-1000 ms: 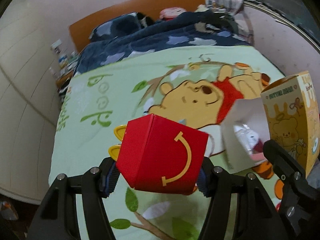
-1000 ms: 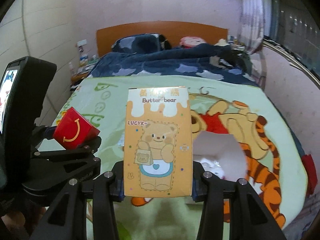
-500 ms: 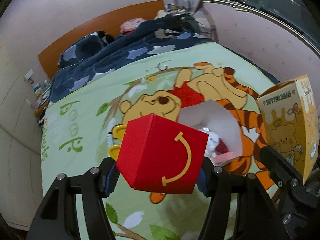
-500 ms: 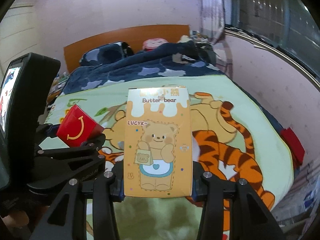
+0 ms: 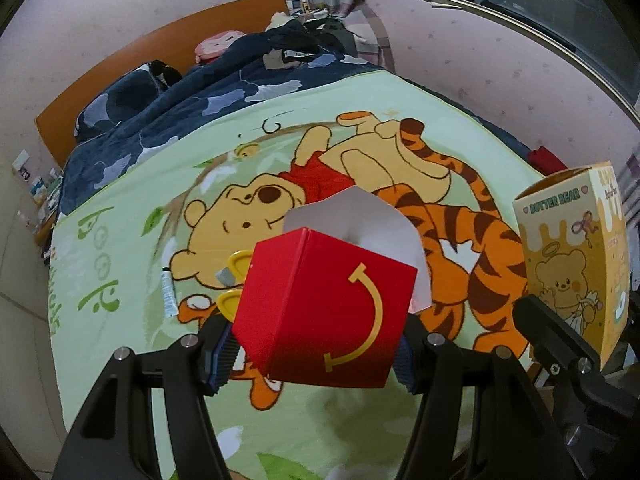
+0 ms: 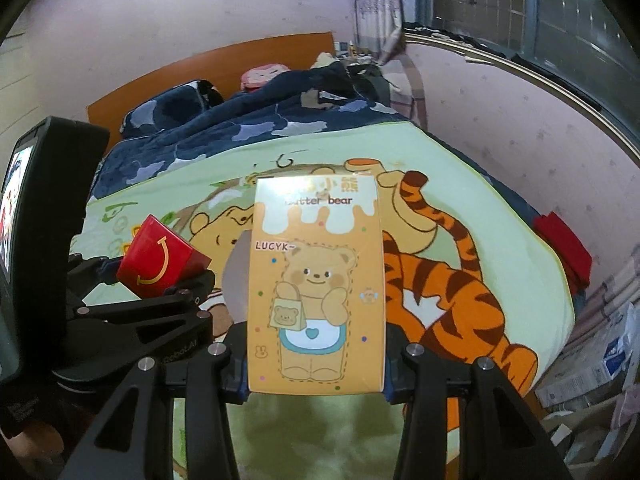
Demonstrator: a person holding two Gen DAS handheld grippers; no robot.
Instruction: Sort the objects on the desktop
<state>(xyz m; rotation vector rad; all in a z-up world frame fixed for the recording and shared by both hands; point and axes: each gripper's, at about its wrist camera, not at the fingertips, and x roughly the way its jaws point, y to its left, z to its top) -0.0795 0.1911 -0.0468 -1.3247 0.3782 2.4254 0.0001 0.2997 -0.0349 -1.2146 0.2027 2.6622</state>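
My left gripper is shut on a red carton with a yellow curved mark, held tilted above the bed. The same red carton shows at the left of the right wrist view. My right gripper is shut on an upright orange Butter bear box. That Butter bear box also appears at the right edge of the left wrist view. Behind and below the red carton stands an open white paper box on the blanket, its inside mostly hidden.
A green cartoon blanket covers the bed. Yellow round pieces and a small white tube lie left of the white box. A dark blue quilt and wooden headboard are at the back. Boxes clutter the floor on the right.
Both grippers have swung to the right over the bed while keeping their boxes. The white paper box now sits directly behind the red carton instead of to its right.
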